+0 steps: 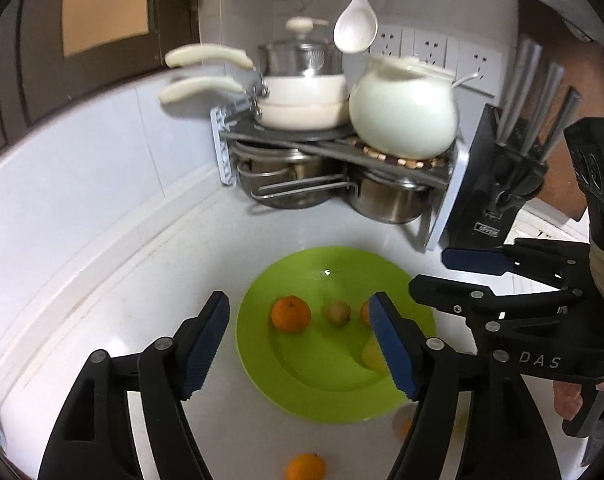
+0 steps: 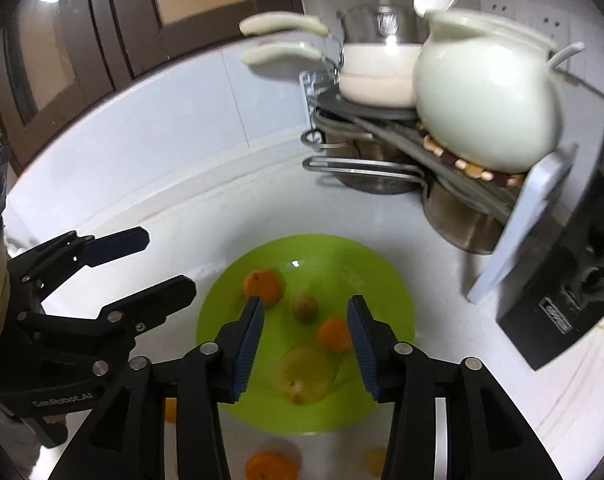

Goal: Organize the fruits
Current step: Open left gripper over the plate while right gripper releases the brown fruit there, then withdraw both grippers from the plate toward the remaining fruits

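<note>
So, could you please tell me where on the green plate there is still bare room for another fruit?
The lime green round plate is bare along its far side, toward the metal pot rack. The near half is crowded: yellow pear, oranges, small brownish fruit.

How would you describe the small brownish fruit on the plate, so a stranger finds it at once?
Find the green plate on the white counter, in front of the pot rack. Near its middle lies the small brownish fruit, between two oranges. It alone is dull brown-green, and much smaller than the yellow pear.
</note>
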